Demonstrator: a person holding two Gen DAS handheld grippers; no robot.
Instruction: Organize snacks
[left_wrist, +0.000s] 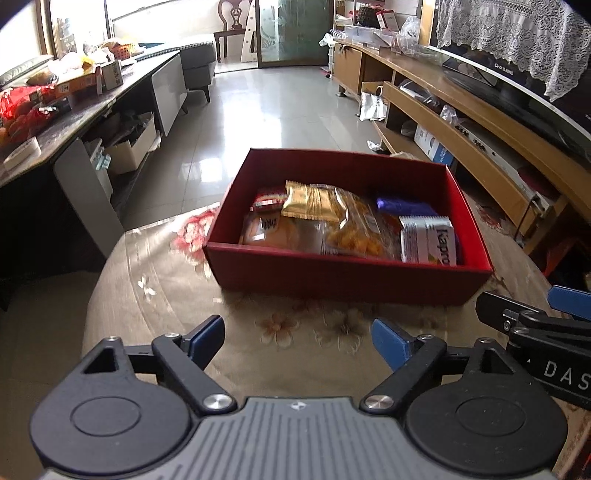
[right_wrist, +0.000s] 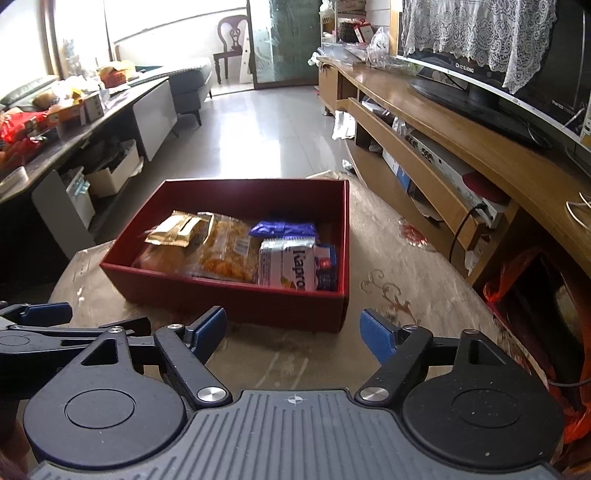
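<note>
From the left wrist we see our left tool (left_wrist: 298, 334) with its blue-padded jaws spread wide and nothing between them, poised above a counter (left_wrist: 155, 295) draped in a floral cloth. Ahead sits a red box (left_wrist: 343, 275), open at the top and resting on that cloth. Inside it lie the snacks: a gold packet (left_wrist: 312, 202) on top toward the back, a clear bag of orange pieces (left_wrist: 354, 236) in the middle, a white Kapro pack (left_wrist: 428, 240) standing against the near right corner, a purple packet (left_wrist: 402, 206) behind it, and a red-and-white wrapper (left_wrist: 267, 201) at the back left. Our right tool (left_wrist: 524, 314) edges in at the right border, just beside the box's near right corner.

From the right wrist we see the right tool (right_wrist: 293, 332), its jaws likewise well apart and empty, hovering over the counter (right_wrist: 424, 280) just short of the red box (right_wrist: 258, 304). The gold packet (right_wrist: 173, 230) lies at the left, the clear bag (right_wrist: 229, 254) at centre, the Kapro pack (right_wrist: 288, 266) upright at the near right with a small blue packet (right_wrist: 327, 271) touching it, the purple packet (right_wrist: 284, 229) behind. The left tool (right_wrist: 48, 314) shows at the left edge. A wooden TV stand (right_wrist: 461, 147) runs along the right wall.
</note>
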